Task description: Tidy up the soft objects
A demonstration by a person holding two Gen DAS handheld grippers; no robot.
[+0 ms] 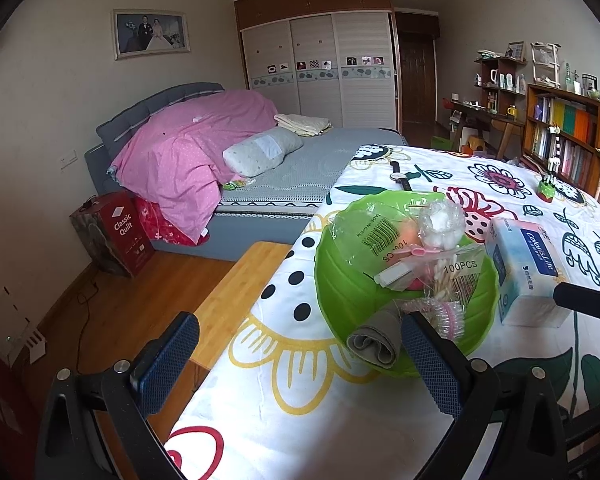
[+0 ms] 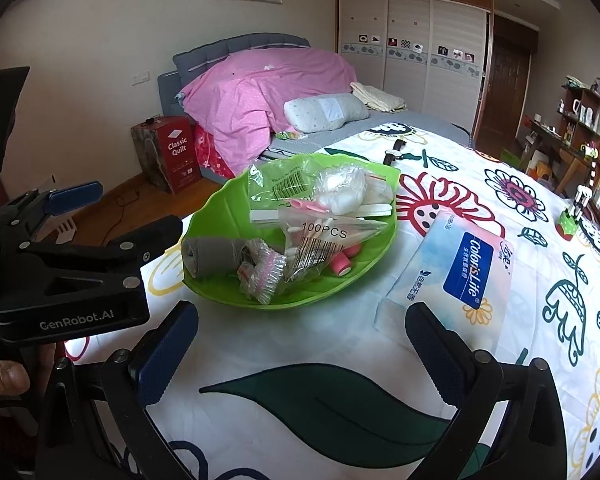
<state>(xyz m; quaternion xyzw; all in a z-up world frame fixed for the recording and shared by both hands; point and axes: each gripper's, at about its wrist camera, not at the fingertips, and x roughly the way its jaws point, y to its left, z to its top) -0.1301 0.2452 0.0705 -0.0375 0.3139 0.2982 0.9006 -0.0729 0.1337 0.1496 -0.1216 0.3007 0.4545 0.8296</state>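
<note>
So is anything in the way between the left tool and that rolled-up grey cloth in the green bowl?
Nothing visible blocks it. The open left tool hovers just before the rolled grey cloth, which lies at the near rim of the green leaf-shaped plastic bowl.

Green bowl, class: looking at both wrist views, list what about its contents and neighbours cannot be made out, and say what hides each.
- Green bowl: items at the bottom, both views, covered by the clear bags.
- Grey rolled cloth: its right end, left wrist view, behind the left gripper finger.
- Tissue pack: small print, right wrist view, too small.
- Wristwatch: dial, both views, too small.
</note>
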